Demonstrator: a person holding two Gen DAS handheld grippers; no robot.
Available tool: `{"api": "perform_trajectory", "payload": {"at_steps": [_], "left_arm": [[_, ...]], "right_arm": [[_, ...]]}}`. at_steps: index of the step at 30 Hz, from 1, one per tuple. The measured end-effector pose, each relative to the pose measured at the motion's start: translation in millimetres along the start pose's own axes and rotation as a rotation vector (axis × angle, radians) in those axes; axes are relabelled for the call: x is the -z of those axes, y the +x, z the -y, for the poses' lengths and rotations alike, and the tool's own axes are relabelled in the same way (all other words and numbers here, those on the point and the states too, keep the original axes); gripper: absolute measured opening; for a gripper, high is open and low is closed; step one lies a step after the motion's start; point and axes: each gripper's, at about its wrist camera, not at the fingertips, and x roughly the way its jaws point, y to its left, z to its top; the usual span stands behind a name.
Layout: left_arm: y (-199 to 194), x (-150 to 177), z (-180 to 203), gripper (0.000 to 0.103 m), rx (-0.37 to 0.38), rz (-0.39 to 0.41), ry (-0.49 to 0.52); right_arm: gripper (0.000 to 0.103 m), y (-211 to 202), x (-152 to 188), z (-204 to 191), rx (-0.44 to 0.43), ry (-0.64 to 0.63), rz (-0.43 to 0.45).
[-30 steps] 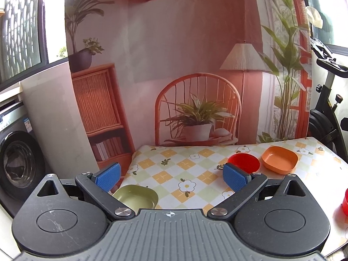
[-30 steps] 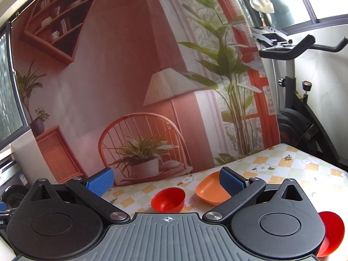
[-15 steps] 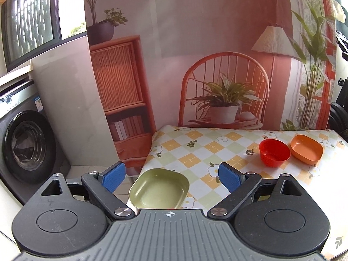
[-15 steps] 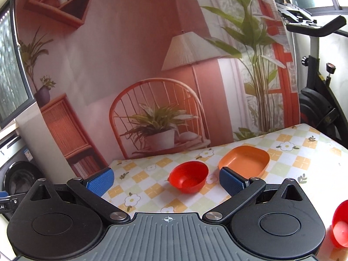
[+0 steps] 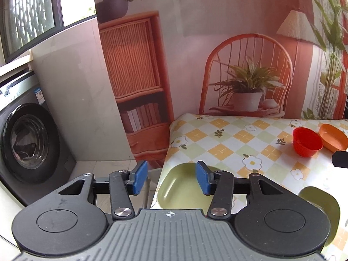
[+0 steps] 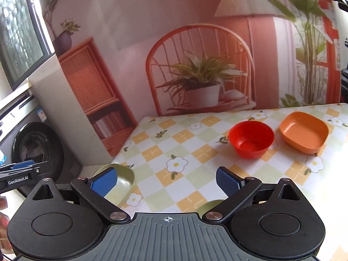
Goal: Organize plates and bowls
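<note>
A green plate (image 5: pixel 184 192) lies at the table's near left corner. My left gripper (image 5: pixel 171 180) hovers at it, open but narrowed, with the plate's left rim between the blue pads; the left pad (image 5: pixel 139 179) hangs past the table edge. A second green plate (image 5: pixel 322 204) shows at the right, half hidden by the gripper body. Farther back stand a red bowl (image 6: pixel 250 139) and an orange plate (image 6: pixel 304 132) side by side. My right gripper (image 6: pixel 166 182) is wide open and holds nothing, low over the tablecloth, with the corner green plate (image 6: pixel 124 180) behind its left pad.
The checked, flowered tablecloth (image 6: pixel 187 150) ends at the left edge beside the corner plate. A washing machine (image 5: pixel 28 143) stands on the floor to the left. A printed backdrop hangs behind the table. The left gripper's body (image 6: pixel 19 175) shows at the right wrist view's left edge.
The left gripper has swung left and down to the corner green plate and its jaws have narrowed. The right gripper has dipped toward the table and stays wide open. A second green plate has come into view.
</note>
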Motion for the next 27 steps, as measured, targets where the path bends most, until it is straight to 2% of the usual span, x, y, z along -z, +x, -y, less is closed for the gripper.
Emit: {"api": "perform_trajectory", "payload": {"at_steps": [4, 11, 15, 20, 24, 27], "left_arm": [[29.8, 9.1, -26.3, 0.047, 0.041, -0.043, -0.056], [77.1, 19.0, -54.9, 0.042, 0.100, -0.086, -0.118], [99.3, 24.6, -64.9, 0.031, 0.131, -0.072, -0.144], [112.0, 33.7, -72.7, 0.031, 0.223, -0.005, -0.197], [125.5, 35.6, -66.3, 0.031, 0.209, -0.042, -0.146], [136.3, 42.9, -66.4, 0.031, 0.244, -0.084, -0.158]], "right_arm": [[0.092, 32.4, 3.7, -26.1, 0.002, -0.040, -0.033], [0.074, 92.6, 6.0, -55.0, -0.003, -0.076, -0.088], [0.069, 124.0, 7.5, -72.1, -0.012, -0.131, -0.099], [0.058, 159.5, 9.4, -84.9, -0.014, -0.142, -0.144], [0.049, 180.8, 12.9, -91.2, 0.003, -0.156, -0.172], [0.045, 193.5, 16.7, -91.4, 0.008, -0.151, -0.197]]}}
